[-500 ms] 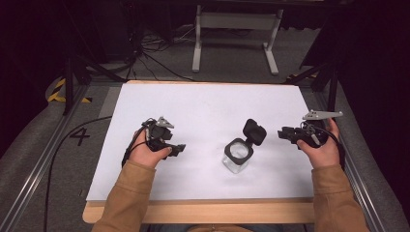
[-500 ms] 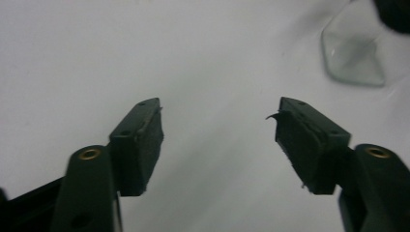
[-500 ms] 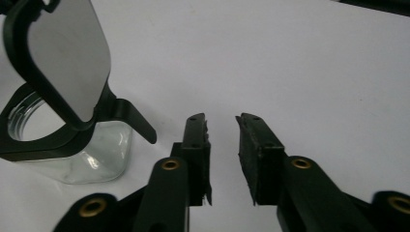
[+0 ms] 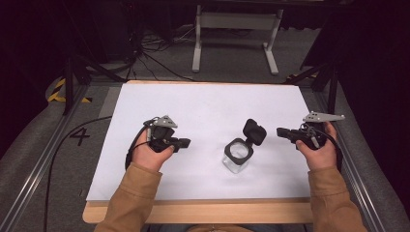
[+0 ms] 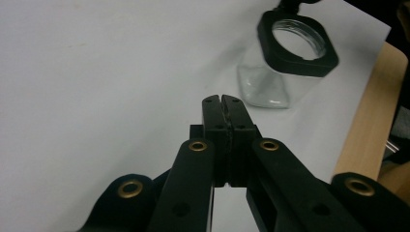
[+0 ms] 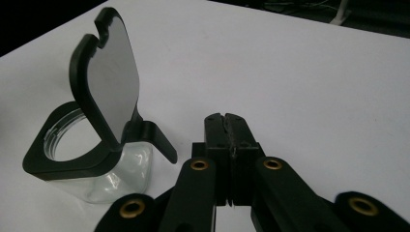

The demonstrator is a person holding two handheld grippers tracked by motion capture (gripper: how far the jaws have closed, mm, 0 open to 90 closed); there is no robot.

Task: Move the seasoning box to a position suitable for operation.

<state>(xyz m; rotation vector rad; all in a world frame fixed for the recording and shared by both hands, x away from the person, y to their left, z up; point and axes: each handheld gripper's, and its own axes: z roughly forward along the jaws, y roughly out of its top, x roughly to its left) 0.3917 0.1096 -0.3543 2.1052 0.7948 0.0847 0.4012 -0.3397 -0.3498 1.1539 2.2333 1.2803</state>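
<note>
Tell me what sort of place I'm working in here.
Probably a lab recording rig, not a kitchen: a white sheet covers a wooden table flanked by metal rails, cables trail across grey carpet, and one clear jar stands with its lid open.

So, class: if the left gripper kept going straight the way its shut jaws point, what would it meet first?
Probably the clear jar, around its glass body below the black collar; the left gripper aims slightly left of it, so it might only graze.

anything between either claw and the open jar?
Nothing visible. The jar stands alone on the white mat, lid flipped up. Left claw and right claw are both shut, apart from it on either side, with bare mat between.
</note>
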